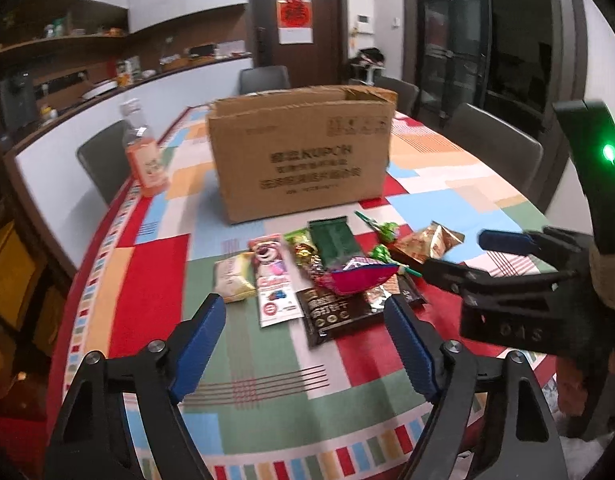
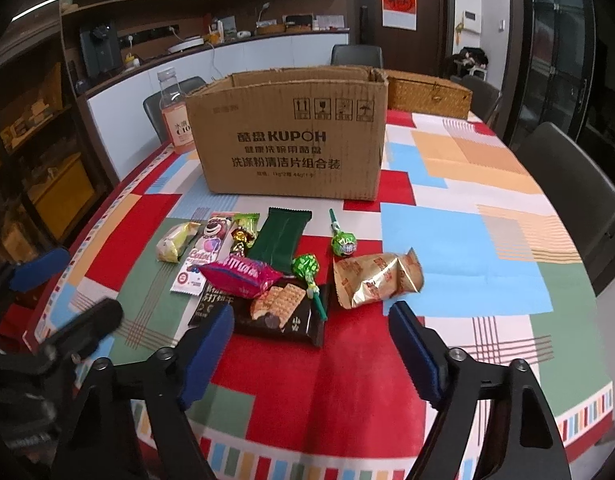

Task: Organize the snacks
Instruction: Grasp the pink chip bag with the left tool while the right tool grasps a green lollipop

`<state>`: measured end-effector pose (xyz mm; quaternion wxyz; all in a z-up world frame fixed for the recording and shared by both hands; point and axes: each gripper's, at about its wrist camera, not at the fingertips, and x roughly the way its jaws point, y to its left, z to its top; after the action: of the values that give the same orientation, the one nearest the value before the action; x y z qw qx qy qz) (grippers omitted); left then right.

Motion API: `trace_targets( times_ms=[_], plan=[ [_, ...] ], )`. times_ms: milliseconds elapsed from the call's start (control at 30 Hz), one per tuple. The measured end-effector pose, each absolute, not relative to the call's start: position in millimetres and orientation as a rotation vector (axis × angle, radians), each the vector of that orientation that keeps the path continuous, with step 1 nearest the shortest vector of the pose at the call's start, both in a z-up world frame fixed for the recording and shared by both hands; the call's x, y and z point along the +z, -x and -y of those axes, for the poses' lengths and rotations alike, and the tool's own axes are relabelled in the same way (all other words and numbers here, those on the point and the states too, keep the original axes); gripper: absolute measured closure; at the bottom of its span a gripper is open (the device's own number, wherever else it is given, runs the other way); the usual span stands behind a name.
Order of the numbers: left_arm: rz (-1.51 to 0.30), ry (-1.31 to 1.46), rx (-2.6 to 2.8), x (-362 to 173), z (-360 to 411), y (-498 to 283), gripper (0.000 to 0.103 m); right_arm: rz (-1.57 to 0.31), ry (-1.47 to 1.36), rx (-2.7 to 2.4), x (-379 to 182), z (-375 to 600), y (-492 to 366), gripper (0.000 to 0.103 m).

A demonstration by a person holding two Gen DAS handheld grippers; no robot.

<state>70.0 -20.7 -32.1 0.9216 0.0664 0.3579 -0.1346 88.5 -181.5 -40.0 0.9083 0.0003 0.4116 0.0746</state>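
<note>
We cannot see inside the cardboard box (image 2: 291, 136): only its printed front wall and open top edge show, so its contents stay unknown. A woven basket (image 2: 429, 96) sits partly hidden behind it, and a bottle (image 2: 173, 112) is half masked at its left. The snacks (image 2: 275, 268) lie heaped on the tablecloth (image 2: 467, 240) before the box, overlapping. The left gripper (image 1: 307, 344) and right gripper (image 2: 311, 354) both stand apart-jawed over the pile, gripping nothing.

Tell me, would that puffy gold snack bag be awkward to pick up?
Probably light: the gold snack bag looks puffed with air. Its shiny foil may slip or crumple between fingers. Lying flat on the tablecloth, it seems unlikely to roll.
</note>
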Motion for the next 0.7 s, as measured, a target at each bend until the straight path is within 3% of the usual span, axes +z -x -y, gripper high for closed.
trace_targets(
  times_ms=[433,700],
  plan=[
    [-0.729,-0.289,-0.421,-58.2,53.6,-99.7,0.027,-0.923,0.052,0.209,-56.1,181.4,-133.0,0.049],
    [-0.731,-0.333,-0.458,-76.8,62.1,-120.3,0.030,-0.970,0.140,0.276,-71.8,175.6,-157.9,0.054]
  ],
)
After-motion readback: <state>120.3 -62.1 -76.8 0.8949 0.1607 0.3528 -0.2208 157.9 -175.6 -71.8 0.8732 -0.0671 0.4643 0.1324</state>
